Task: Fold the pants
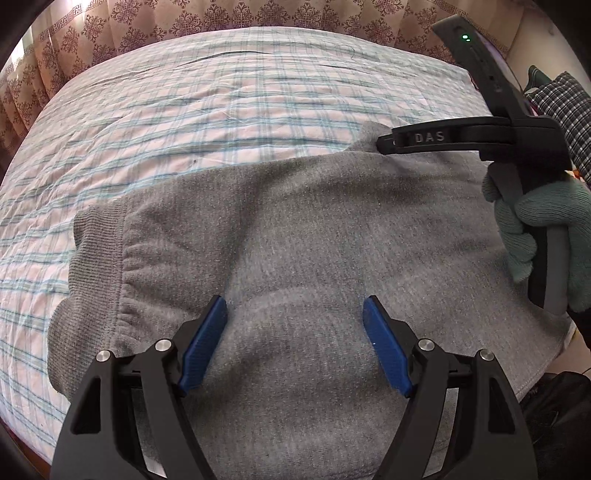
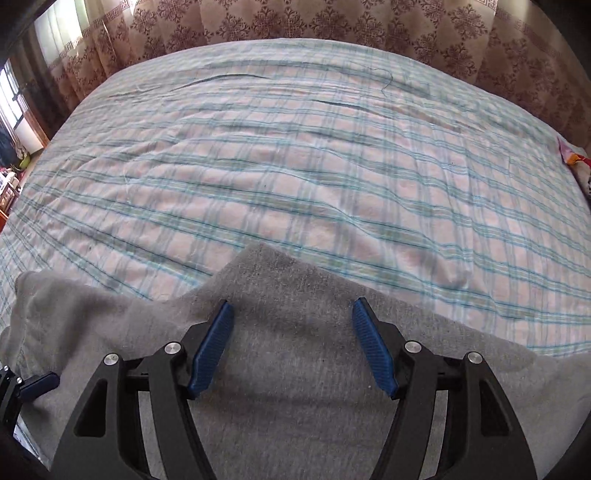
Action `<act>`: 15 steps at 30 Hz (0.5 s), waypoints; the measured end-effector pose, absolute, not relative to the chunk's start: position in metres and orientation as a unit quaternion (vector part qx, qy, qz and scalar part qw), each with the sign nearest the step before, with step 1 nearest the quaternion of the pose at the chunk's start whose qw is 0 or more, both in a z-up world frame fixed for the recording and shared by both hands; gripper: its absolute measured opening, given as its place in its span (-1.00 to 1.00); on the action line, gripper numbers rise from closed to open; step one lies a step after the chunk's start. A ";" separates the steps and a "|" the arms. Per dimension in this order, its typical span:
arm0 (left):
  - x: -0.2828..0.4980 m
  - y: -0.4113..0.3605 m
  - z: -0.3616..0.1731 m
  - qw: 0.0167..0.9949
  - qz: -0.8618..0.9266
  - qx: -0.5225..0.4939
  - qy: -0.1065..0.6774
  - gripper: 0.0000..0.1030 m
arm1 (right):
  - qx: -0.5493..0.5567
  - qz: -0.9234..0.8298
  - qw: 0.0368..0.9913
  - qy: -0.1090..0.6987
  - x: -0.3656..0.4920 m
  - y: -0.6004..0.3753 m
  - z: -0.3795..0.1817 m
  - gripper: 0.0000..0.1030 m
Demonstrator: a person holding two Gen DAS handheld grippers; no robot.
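Grey sweatpants (image 1: 314,236) lie folded on the bed, with a ribbed elastic band (image 1: 96,251) at their left end. My left gripper (image 1: 293,301) hangs open just above the near part of the pants, its blue pads apart with only flat cloth under them. A gloved hand (image 1: 535,229) holds the right gripper at the right, and one black finger (image 1: 424,138) reaches over the pants' far edge. In the right wrist view the right gripper (image 2: 292,303) stands open over a raised corner of the pants (image 2: 280,369), pinching nothing. The left gripper's blue pad (image 2: 37,384) shows at the lower left.
A pink and teal plaid sheet (image 2: 295,166) covers the wide bed beyond the pants. Patterned curtains (image 2: 332,26) hang behind it. A dark checked cloth (image 1: 565,107) lies at the right edge, and a window (image 2: 14,103) is at the far left.
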State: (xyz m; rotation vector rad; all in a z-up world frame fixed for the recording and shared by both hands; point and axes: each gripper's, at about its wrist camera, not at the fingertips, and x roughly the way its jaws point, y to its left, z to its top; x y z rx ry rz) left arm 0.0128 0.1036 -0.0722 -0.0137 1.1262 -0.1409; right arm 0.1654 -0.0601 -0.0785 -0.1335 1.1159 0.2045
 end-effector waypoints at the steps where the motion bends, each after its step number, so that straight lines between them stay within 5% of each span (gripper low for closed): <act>1: 0.012 0.104 -0.072 0.843 -0.068 -0.006 0.533 0.50 | -0.067 0.088 0.840 0.531 0.171 -0.060 -0.084 0.30; 15: 0.013 0.100 -0.073 0.846 -0.066 -0.002 0.529 0.51 | -0.012 0.083 0.858 0.507 0.162 -0.103 -0.053 0.37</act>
